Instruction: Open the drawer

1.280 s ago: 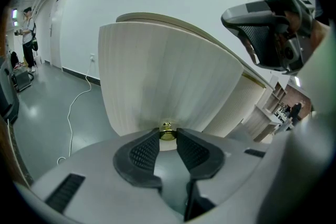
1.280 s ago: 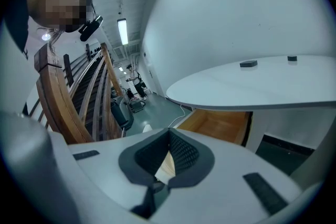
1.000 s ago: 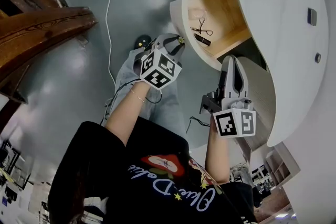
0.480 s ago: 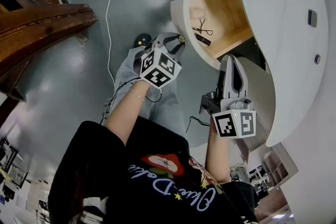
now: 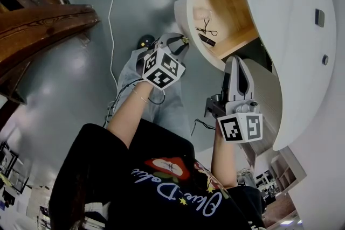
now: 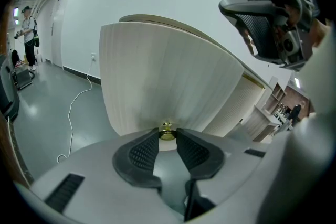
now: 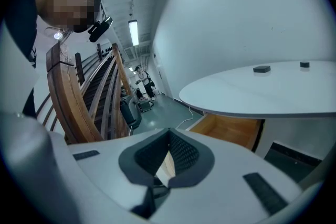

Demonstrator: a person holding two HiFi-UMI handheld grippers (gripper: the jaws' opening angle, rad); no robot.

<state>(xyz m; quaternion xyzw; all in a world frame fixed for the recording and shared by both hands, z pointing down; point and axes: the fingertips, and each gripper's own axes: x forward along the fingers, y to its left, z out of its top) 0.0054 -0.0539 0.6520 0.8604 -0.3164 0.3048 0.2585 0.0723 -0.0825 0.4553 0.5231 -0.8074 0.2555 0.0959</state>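
Drawer [image 5: 237, 5] stands pulled out. Left gripper [image 6: 167, 140] clamps the drawer's brass knob [image 6: 167, 130] between its jaw tips. Right gripper [image 7: 169, 136] is closed and empty.

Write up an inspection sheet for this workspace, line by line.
Surface: white rounded tabletop, with small dark blocks on it.
Job's things: drawer pulled out, its wooden inside showing; brass knob on its curved front.
Clutter: thin black looped item and small black piece lying in the drawer.
Grippers: left claw shut on the brass knob; right claw shut, nothing seen held.
Cables: white cable across the floor; dark cable below the right claw.
Surroundings: grey floor, wooden stair rail, a person far off.
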